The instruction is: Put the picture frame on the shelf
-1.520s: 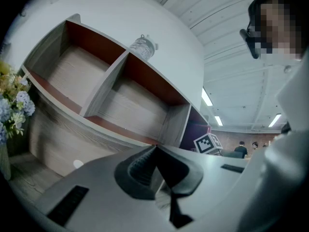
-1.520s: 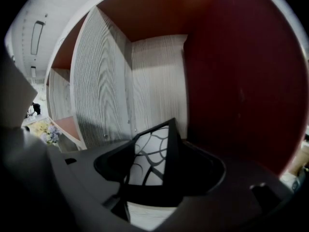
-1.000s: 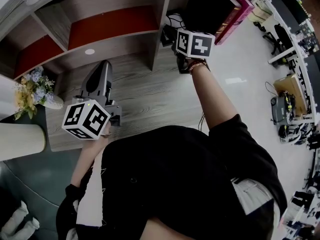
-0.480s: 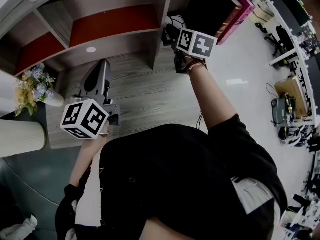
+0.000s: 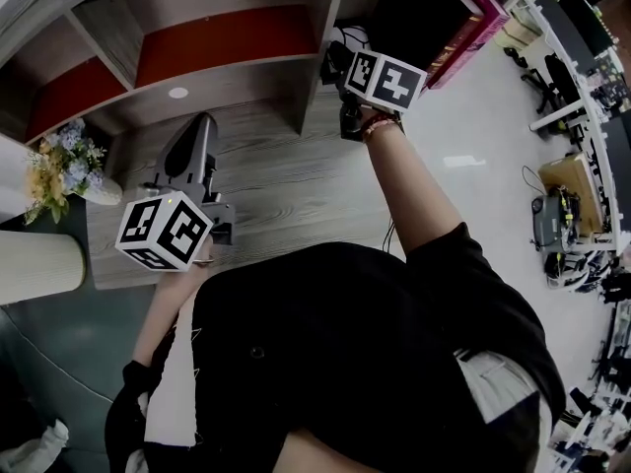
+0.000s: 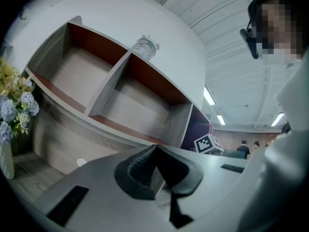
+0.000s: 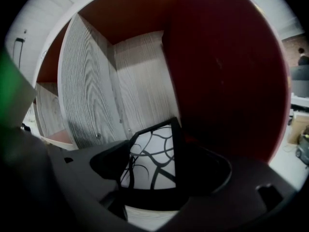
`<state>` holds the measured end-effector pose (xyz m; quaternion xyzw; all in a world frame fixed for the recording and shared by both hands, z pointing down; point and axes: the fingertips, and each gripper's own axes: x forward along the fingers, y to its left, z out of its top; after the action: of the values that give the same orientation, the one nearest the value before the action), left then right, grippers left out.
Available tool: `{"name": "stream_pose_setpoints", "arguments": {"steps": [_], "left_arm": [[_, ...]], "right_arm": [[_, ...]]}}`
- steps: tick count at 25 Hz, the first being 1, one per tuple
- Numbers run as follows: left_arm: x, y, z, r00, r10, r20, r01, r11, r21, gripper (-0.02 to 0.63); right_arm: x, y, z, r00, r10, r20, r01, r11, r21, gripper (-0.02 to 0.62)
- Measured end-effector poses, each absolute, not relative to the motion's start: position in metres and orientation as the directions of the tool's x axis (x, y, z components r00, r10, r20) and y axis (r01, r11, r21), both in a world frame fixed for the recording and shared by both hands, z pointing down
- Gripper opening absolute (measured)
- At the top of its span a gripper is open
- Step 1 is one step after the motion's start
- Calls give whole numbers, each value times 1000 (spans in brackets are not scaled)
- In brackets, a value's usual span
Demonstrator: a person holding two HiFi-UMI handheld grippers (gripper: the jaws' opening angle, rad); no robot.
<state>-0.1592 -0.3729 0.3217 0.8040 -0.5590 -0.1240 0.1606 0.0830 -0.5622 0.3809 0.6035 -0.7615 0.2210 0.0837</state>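
I am holding the right hand-held gripper [image 7: 155,151] up at the right end of the shelf [image 5: 222,67], its jaws partly apart and clamping the picture frame [image 7: 149,164] between them. The frame, black-edged with a white face crossed by curving black lines, is sitting tilted in the grip at the mouth of a compartment. The pale wood divider [image 7: 89,95] is standing just to its left and a dark red panel [image 7: 227,71] is rising close on its right. I cannot tell whether the frame's lower edge is touching the wood beneath it.

I am keeping the left hand-held gripper [image 6: 155,149] out over the desk [image 5: 286,180], well to the left of the frame, with its jaws closed together and nothing between them. It is pointing toward two open compartments with red backs. A vase of flowers [image 5: 64,166] is standing at the desk's left end, and a clear jar [image 6: 144,47] is sitting on top of the shelf.
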Motion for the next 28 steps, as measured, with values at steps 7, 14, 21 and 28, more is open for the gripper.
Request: {"name": "stream_pose_setpoints", "arguments": {"steps": [7,14,21,28], "left_arm": [[-159,-374,328,343,-939,-10,-856,-317,408,12],[-158,-373,328,342,-940,-9,-857,-316,407,12],[-159,-369,328,332,-943,-10,-860,-307,407,12],[-166,-364,329,313,-950,-10,-865,-289,409,12]], "right_arm": [[79,-563,382,-262,-871,415,-963,206,-175,365],[71,-566,374,-278,-860,427,-959,275,-70,385],[73,-564,378,-287,-857,428,-958,264,-115,394],[71,-563,379,-346,-835,428,-937,290,-193,399]]}}
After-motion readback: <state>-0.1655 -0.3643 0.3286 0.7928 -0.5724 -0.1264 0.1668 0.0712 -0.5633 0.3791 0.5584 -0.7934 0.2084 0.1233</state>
